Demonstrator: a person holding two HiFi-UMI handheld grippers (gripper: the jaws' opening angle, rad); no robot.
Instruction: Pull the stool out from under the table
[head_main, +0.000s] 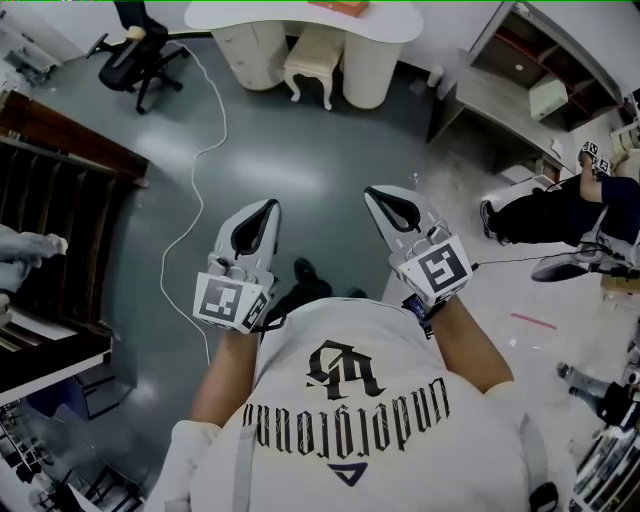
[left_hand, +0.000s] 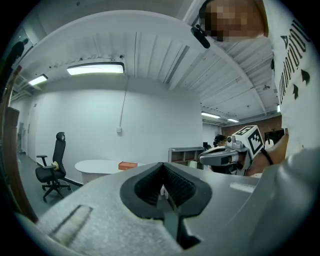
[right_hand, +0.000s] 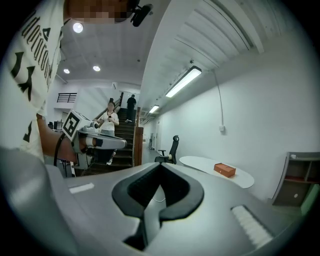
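A cream stool (head_main: 312, 62) with curved legs stands tucked under the white rounded table (head_main: 240, 14) at the top of the head view. An orange box (head_main: 340, 7) lies on that table. My left gripper (head_main: 266, 207) and right gripper (head_main: 373, 193) are held side by side in front of my chest, well short of the stool and pointing toward it. Both have their jaws together with nothing between them. From the left gripper (left_hand: 164, 174) view the table (left_hand: 97, 166) and the right gripper (left_hand: 225, 156) show. The right gripper (right_hand: 160, 172) view shows the table (right_hand: 210, 167) too.
A black office chair (head_main: 140, 55) stands left of the table. A white cable (head_main: 200, 160) trails over the grey floor. Dark wooden stairs (head_main: 60, 190) lie at the left, a shelf unit (head_main: 530, 70) at the right. A person (head_main: 560, 210) sits at the right edge.
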